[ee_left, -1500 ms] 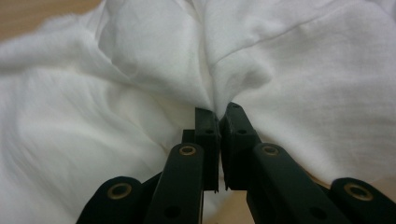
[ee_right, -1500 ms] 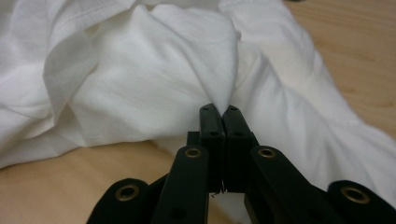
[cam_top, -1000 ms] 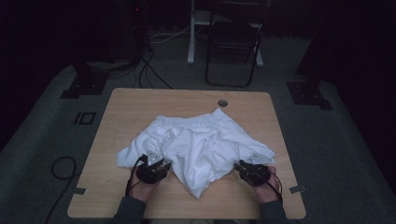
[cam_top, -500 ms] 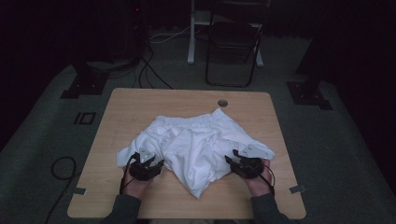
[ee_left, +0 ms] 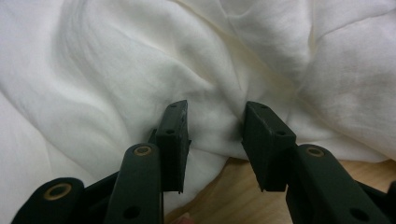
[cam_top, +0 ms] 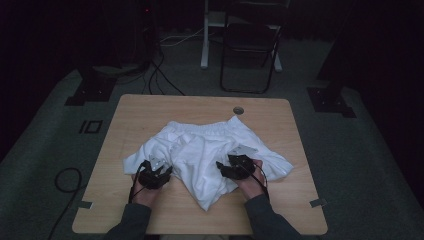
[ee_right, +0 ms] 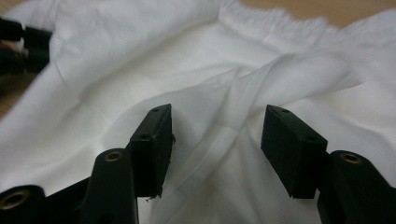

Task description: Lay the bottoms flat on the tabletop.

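Observation:
A pair of white shorts (cam_top: 210,147) lies crumpled on the wooden table (cam_top: 150,115), its elastic waistband at the far side. My left gripper (cam_top: 166,171) rests at the shorts' near left edge. In the left gripper view its jaws (ee_left: 215,112) stand apart around a fold of white cloth (ee_left: 140,70) without pressing it; they have just been closing. My right gripper (cam_top: 221,168) lies on the cloth right of the middle. Its jaws (ee_right: 217,116) have just been opening, and a raised crease (ee_right: 243,98) runs between them, untouched. The left gripper (ee_right: 21,42) also appears at that view's upper left.
A round cable hole (cam_top: 238,110) sits near the table's far edge. A black folding chair (cam_top: 248,45) and a white post (cam_top: 205,35) stand behind the table. Cables (cam_top: 65,177) lie on the floor at the left. Bare wood (cam_top: 295,200) shows at the near right.
My right gripper has moved left and away from me, from the shorts' right edge onto the cloth, and its jaws have widened. The left gripper shifted slightly left.

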Motion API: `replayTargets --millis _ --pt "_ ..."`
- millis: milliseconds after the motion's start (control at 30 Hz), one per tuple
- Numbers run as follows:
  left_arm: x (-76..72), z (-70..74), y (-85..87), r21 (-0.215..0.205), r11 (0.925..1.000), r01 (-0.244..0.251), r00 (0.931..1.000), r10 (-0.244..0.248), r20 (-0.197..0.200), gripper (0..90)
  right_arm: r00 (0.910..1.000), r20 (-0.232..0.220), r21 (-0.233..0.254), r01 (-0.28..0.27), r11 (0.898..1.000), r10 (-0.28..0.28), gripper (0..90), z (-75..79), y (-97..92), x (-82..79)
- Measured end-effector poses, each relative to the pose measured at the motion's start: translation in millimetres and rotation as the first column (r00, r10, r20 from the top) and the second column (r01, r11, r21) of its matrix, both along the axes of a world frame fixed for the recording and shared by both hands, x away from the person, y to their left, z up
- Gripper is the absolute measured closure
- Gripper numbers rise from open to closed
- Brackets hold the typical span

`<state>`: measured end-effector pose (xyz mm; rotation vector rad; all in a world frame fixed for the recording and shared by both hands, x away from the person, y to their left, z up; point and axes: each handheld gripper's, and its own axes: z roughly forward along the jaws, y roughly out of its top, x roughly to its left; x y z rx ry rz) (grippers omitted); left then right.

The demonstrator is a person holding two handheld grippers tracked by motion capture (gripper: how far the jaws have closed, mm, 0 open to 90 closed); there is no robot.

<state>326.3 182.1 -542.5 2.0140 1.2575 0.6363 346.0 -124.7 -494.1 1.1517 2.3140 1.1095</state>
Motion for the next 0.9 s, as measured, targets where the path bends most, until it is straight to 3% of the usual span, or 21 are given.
replayTargets --millis 33,133,200,467,567,633,733,900 --pt "-0.2 -0.2 0.0 0.000 1.0000 -0.001 1.0000 0.001 0.002 60.6 0.9999 -0.013 -0.010 -0.005 1.000 0.004 48.4 -2.9 1.8 1.8" --pt "-0.6 -0.6 -0.5 0.005 1.0000 0.001 1.0000 -0.001 0.006 60.5 0.9998 -0.016 -0.039 -0.010 0.999 0.010 78.9 -8.2 1.7 1.8" --pt "-0.7 -0.9 0.3 -0.003 1.0000 -0.001 1.0000 0.001 0.007 60.5 0.9999 -0.015 -0.046 0.003 0.999 -0.004 87.9 -9.4 -2.5 -1.9" --pt "-1.0 -1.1 0.4 -0.010 0.9999 -0.004 1.0000 0.004 0.006 60.5 0.9995 0.022 -0.076 0.022 0.997 -0.020 88.9 -9.2 -42.7 -37.5" --pt "-1.3 -1.4 0.4 -0.015 0.9999 -0.008 0.9999 0.008 0.006 60.5 0.9985 0.029 -0.081 0.049 0.996 -0.047 89.0 -12.3 -69.2 -64.4" --pt "-1.4 -1.3 0.4 -0.015 0.9999 -0.008 1.0000 0.008 0.005 60.4 0.9981 0.028 -0.079 0.056 0.995 -0.054 89.1 -12.5 -73.4 -69.3" --pt "-1.4 -1.3 1.2 -0.019 0.9998 -0.006 1.0000 0.006 0.003 60.4 0.9977 0.029 -0.075 0.063 0.995 -0.061 89.0 -12.5 -88.4 -92.2" --pt "-1.4 -1.2 2.4 -0.024 0.9997 -0.006 1.0000 0.006 0.001 60.2 0.9979 0.020 -0.088 0.062 0.994 -0.061 89.0 -14.0 -96.1 -113.3"
